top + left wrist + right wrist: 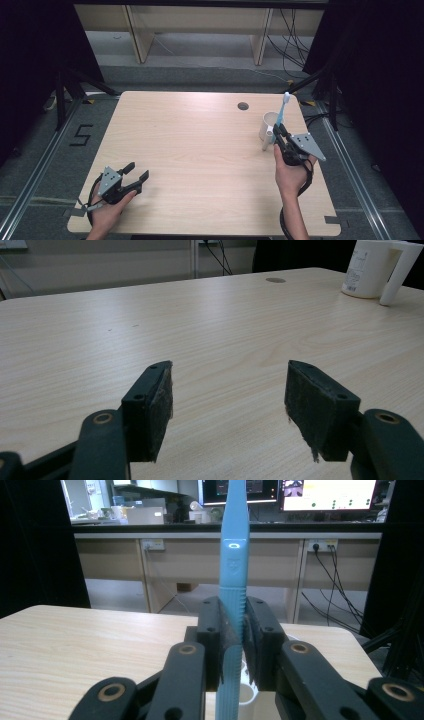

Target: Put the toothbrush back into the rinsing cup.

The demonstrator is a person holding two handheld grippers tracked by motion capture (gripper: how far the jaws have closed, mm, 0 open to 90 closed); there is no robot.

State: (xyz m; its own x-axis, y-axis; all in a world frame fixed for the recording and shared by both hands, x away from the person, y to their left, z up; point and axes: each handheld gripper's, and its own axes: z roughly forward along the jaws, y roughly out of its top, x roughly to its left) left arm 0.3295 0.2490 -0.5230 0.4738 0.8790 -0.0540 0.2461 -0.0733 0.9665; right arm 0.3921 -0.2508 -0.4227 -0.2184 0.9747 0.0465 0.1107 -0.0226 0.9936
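Right gripper (pixel 278 131) clamped tight on a slim light-blue plastic toothbrush (pixel 283 107), held upright over the white plastic handled cup (pixel 268 128) near the far right edge of the pale wooden table (pixel 200 150). Lower end of the handle apparently just at or inside the cup's mouth; cannot tell whether touching. Left gripper (pixel 136 176) resting low near the front left corner, jaws spread wide, nothing between them.

Likely light, stiff and smooth, so prone to swivelling in the pads; best gripped on the ribbed stretch of the handle, as now, well away from the head.

Right gripper view: ribbed grip (pixel 233 611) pinched between the pads (pixel 220 640), cup rim (pixel 247 692) directly below. High view: brush head at top, both grippers well apart. Left gripper view: bare pads (pixel 162 397), cup (pixel 372 267) far across the table with its printed label.
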